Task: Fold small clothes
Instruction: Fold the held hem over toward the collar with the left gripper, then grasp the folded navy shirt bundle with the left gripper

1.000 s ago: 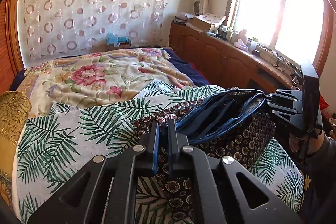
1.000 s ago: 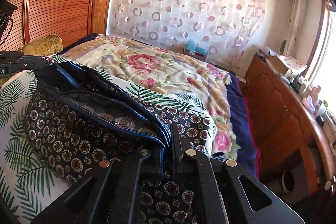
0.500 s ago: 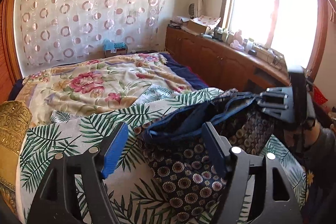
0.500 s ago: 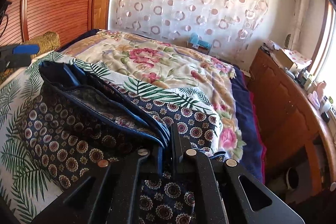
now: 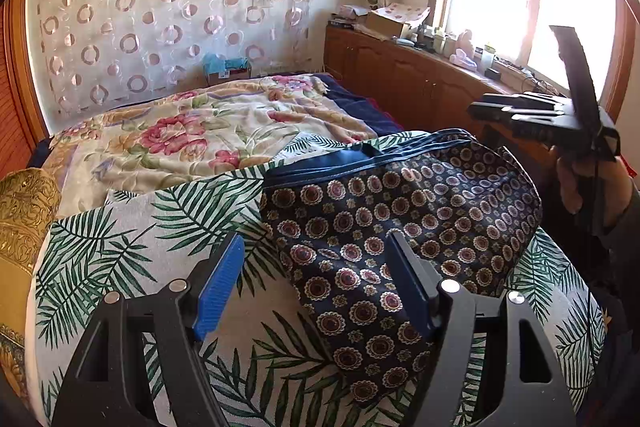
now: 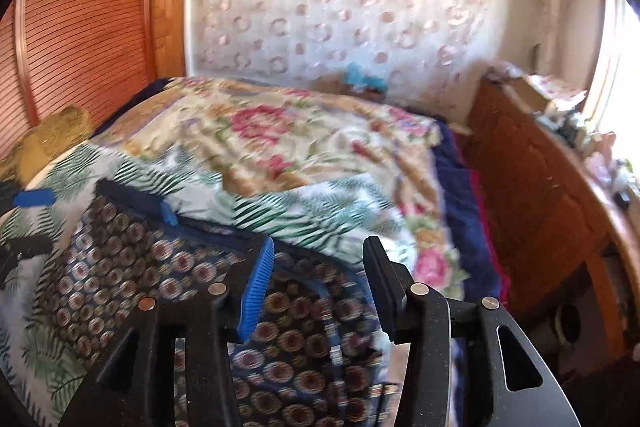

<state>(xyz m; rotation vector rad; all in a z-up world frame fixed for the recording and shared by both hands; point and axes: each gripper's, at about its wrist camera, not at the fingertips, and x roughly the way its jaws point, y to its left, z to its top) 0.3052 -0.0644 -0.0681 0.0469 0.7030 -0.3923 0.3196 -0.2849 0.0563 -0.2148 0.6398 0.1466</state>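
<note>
A small dark navy garment with a round floral print and blue trim (image 5: 400,223) lies folded on the palm-leaf sheet (image 5: 132,247) of the bed. My left gripper (image 5: 316,247) is open and empty just above its near left edge. My right gripper (image 6: 318,251) is open and empty above the garment's right side (image 6: 288,343); it also shows in the left wrist view (image 5: 476,111), raised beyond the garment. The right wrist view is blurred by motion.
A flowered quilt (image 5: 208,135) covers the far half of the bed. A gold cushion (image 5: 24,211) lies at the left edge. A wooden cabinet (image 5: 404,75) with clutter runs along the right under the window. A curtain (image 5: 172,3) hangs behind.
Both grippers were shut on the garment's edges a second ago. The left opened first, then the right let go and lifted. The garment now lies flatter on the sheet.
</note>
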